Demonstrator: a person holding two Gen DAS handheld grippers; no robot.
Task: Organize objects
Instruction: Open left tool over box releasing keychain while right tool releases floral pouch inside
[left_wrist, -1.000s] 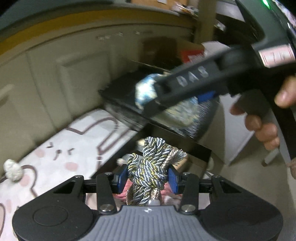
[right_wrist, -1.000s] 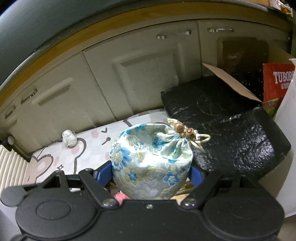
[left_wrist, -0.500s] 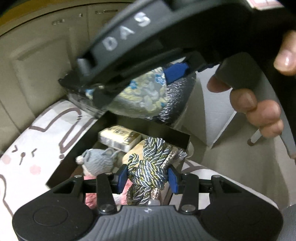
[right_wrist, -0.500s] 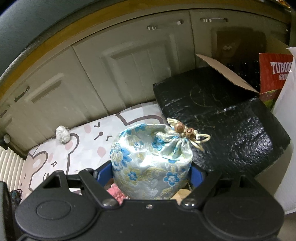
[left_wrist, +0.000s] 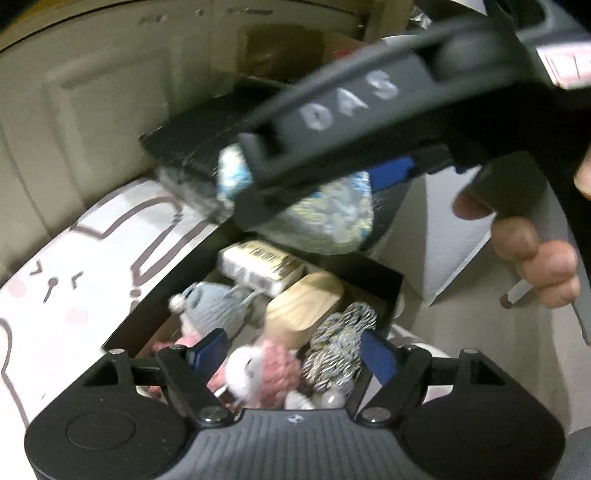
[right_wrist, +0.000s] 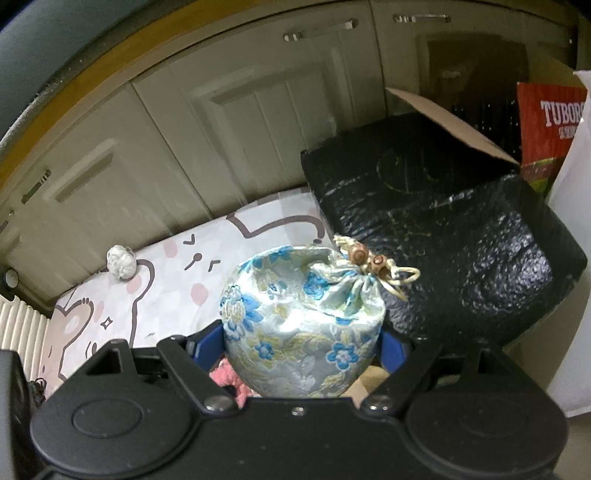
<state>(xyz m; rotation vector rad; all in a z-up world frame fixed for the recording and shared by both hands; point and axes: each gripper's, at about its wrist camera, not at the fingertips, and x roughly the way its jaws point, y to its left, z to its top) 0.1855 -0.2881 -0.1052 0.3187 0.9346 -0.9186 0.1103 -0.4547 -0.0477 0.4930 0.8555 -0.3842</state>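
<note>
Item: braided cord bundle (left_wrist: 341, 347), blue, white and gold. Location: lying in the black storage box (left_wrist: 397, 286), beside a pink knitted toy (left_wrist: 273, 369), a wooden block (left_wrist: 306, 310), a grey plush (left_wrist: 218, 310) and a barcoded packet (left_wrist: 260, 264). The left tongs (left_wrist: 295, 350) have just been opening; the pads stand wide, the cord between them but loose.

Item: floral drawstring pouch (right_wrist: 303, 325), blue and gold brocade, bead-tied. Location: clamped in the right tongs (right_wrist: 303, 347), hovering above the box.

Step in hand, as judged: depositing the cord; the pouch awaits its turn. The next move likely calls for lifting the left tongs clear, then lowering the pouch into free space.

Legible writing: "DAS" on the right tongs' arm; "TUBOR" on a red carton (right_wrist: 550, 125).
</note>
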